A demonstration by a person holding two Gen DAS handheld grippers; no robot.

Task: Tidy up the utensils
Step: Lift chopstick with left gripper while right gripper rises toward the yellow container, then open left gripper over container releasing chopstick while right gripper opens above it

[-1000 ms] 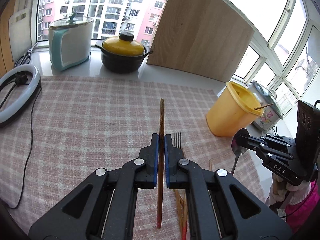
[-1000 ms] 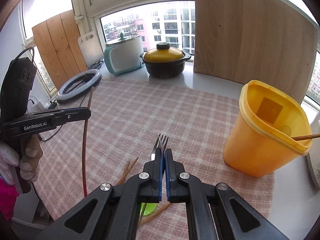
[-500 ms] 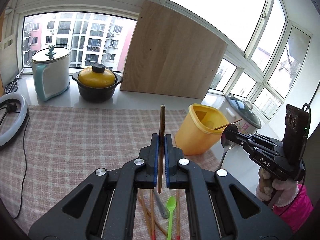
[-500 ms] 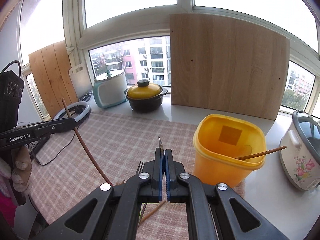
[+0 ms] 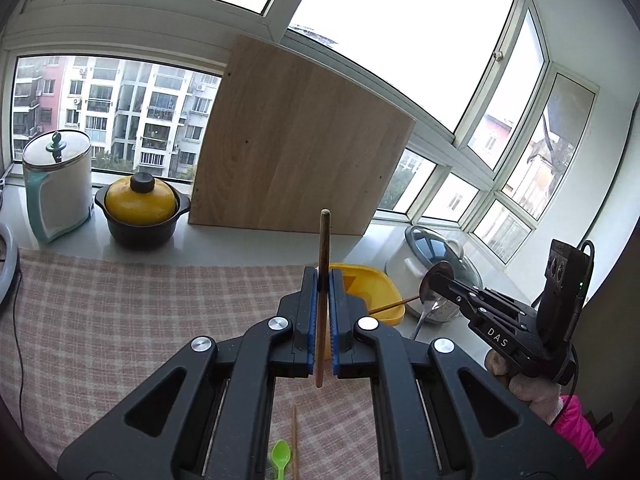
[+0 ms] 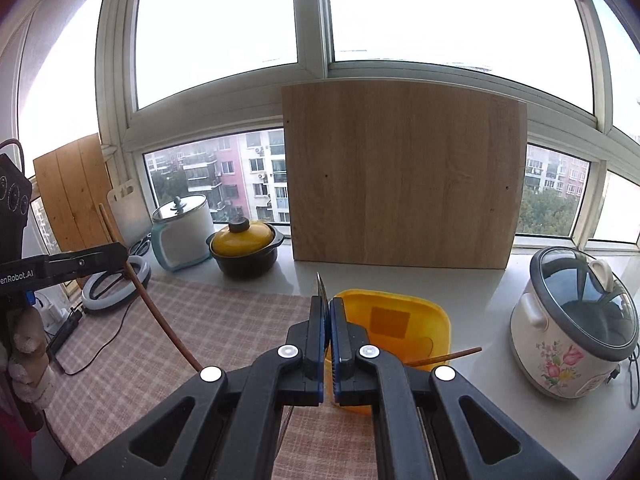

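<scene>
A: While both tools hang above the cloth, which step is this?

B: Carry-to-bin, I'd judge. Left gripper (image 5: 325,280) pinches a chopstick (image 5: 323,248); right gripper (image 6: 327,306) clamps a fork (image 6: 321,285). Yellow bin (image 6: 420,308) sits at 12 o'clock.

A: Next?

B: Prob. tip each over the rim, then release.

A: Views differ?

B: Left cam shows a green spoon (image 5: 281,454) at 6 o'clock; right cam doesn't.
</scene>
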